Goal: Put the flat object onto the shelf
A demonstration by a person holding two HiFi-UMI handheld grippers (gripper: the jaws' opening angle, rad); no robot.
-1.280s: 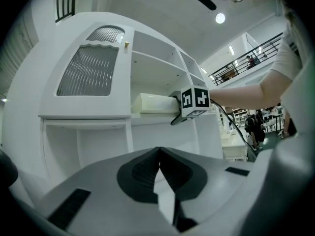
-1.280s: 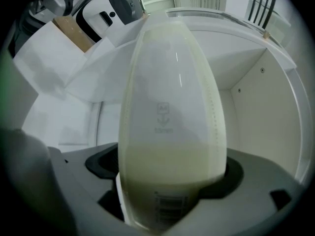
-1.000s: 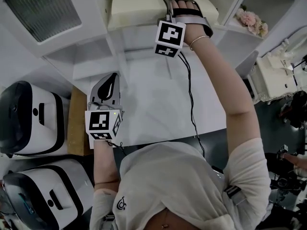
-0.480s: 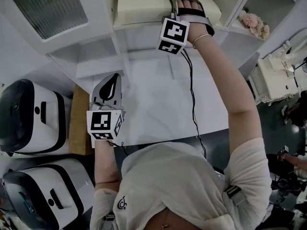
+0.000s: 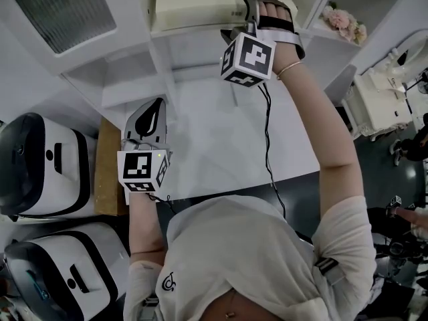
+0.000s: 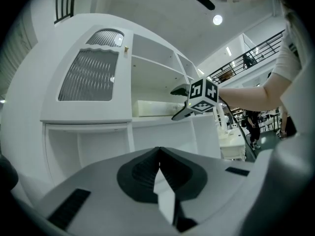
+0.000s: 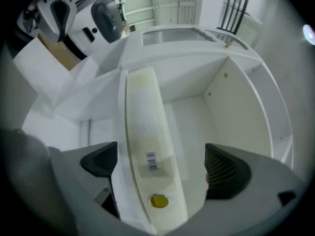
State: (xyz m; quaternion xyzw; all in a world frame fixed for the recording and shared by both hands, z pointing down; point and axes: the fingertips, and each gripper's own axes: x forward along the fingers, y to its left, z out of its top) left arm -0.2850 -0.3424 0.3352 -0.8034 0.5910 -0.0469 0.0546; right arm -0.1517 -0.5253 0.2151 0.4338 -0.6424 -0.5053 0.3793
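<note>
The flat object (image 5: 194, 5) is a cream slab with a barcode label and a yellow dot, and it lies on the white shelf (image 5: 194, 33). My right gripper (image 5: 242, 13) is at its right end, pointing level into the shelf. Its jaws have just been opening. In the right gripper view the flat object (image 7: 147, 146) runs between the pads (image 7: 224, 168), which stand wide apart and clear of it, so the right gripper (image 7: 162, 167) is open. My left gripper (image 5: 152, 111) hangs lower over the table, shut and empty; the left gripper (image 6: 158, 152) looks toward the shelf.
Two white-and-black appliances (image 5: 40, 166) (image 5: 60, 273) stand at the left beside a wooden board (image 5: 107, 172). A ribbed-glass cabinet door (image 5: 60, 12) is at the upper left. Pink flowers (image 5: 341, 22) sit in the compartment to the right. A cable (image 5: 267, 146) trails over the white table (image 5: 214, 139).
The right gripper's jaws have spread, and the hand has rolled and drawn back a little from the shelf. The flat object stays on the shelf. The left gripper has kept still.
</note>
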